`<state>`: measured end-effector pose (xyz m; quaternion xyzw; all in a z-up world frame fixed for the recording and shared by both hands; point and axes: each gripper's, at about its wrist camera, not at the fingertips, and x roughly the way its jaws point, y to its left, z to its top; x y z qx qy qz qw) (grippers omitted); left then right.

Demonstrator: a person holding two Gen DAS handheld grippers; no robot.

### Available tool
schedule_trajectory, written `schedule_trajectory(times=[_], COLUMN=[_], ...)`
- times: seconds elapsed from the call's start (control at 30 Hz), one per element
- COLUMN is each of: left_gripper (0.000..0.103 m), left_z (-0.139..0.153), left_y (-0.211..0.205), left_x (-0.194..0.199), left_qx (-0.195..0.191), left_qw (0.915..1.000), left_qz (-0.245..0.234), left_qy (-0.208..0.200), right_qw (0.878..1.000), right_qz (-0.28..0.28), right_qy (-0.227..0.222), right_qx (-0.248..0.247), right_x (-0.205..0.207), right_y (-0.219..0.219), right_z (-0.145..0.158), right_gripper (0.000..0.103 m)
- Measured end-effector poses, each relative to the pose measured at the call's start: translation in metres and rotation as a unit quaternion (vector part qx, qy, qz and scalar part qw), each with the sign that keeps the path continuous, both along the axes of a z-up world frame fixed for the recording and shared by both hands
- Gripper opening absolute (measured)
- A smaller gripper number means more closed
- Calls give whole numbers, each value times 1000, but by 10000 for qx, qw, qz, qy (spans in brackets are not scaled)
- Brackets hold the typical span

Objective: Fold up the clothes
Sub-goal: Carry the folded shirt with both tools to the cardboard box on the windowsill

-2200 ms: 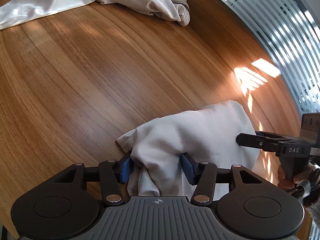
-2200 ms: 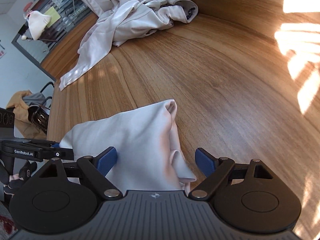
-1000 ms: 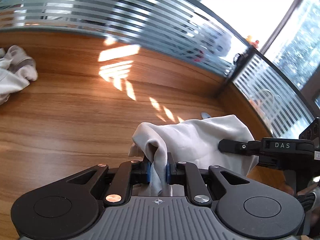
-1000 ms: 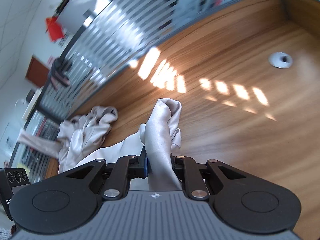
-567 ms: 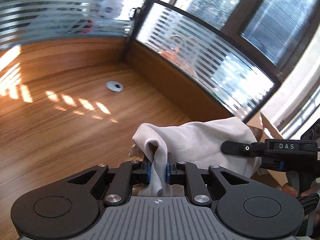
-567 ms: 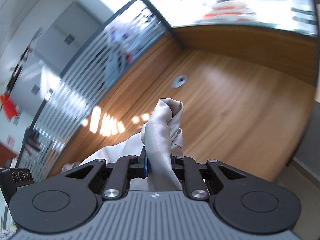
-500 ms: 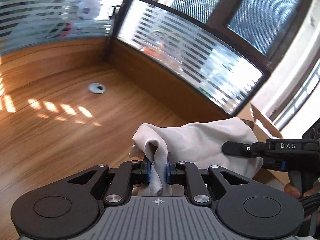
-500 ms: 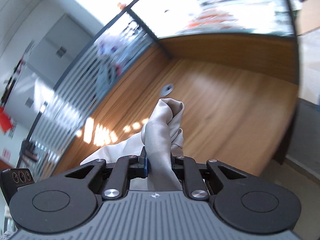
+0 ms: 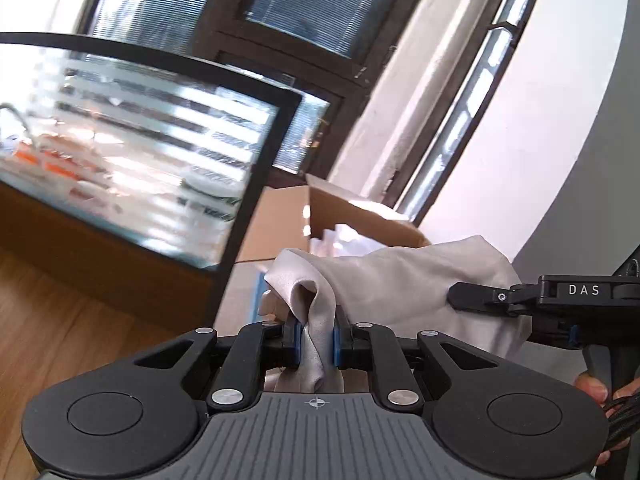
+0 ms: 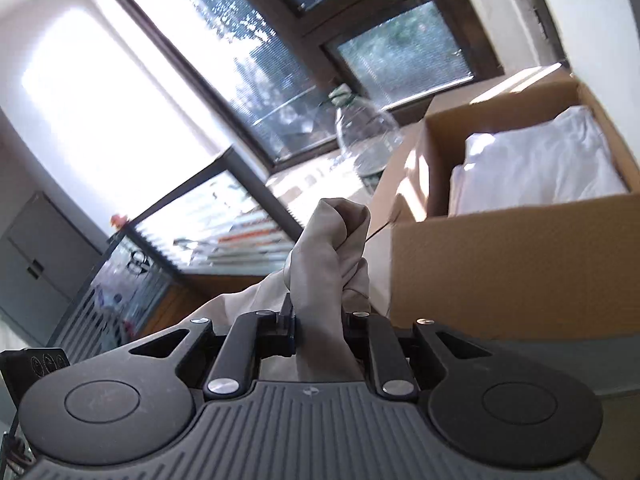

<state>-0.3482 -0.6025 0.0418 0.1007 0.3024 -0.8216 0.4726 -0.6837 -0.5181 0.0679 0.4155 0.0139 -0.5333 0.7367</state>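
Left wrist view: pale folded garment hangs in the air between both grippers. Left gripper pinches one bunched edge between its blue pads; right gripper is clamped on the other bunched end. Beyond it stands an open cardboard box holding white cloth.

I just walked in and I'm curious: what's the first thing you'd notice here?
The pale folded cloth stands out, pinched by the left gripper and the right gripper and held up in the air. Just beyond it to the right is an open cardboard box with white folded clothes inside.
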Motion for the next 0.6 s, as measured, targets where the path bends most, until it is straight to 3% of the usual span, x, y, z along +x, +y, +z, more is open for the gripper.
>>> schedule_trajectory(times=[0.2, 0.4, 0.5, 0.6], left_gripper=[16, 16, 16, 16], left_z=[13, 20, 33, 52], left_y=[-76, -147, -182, -213], left_x=[-81, -139, -168, -198], left_qx=[-189, -22, 72, -4], left_qw=[9982, 9930, 9844, 9679], left_qz=[-565, -1167, -1673, -2313], left_qy=[-41, -180, -541, -984], right_qw=[9969, 9888, 9838, 9750], right_qz=[-729, -1430, -1711, -2112], right_qy=[28, -170, -352, -517], right_qx=[-290, -392, -413, -455], right_x=[-88, -137, -152, -161], right_y=[-31, -56, -65, -69], right_z=[16, 12, 10, 10], right_gripper=[16, 16, 16, 16])
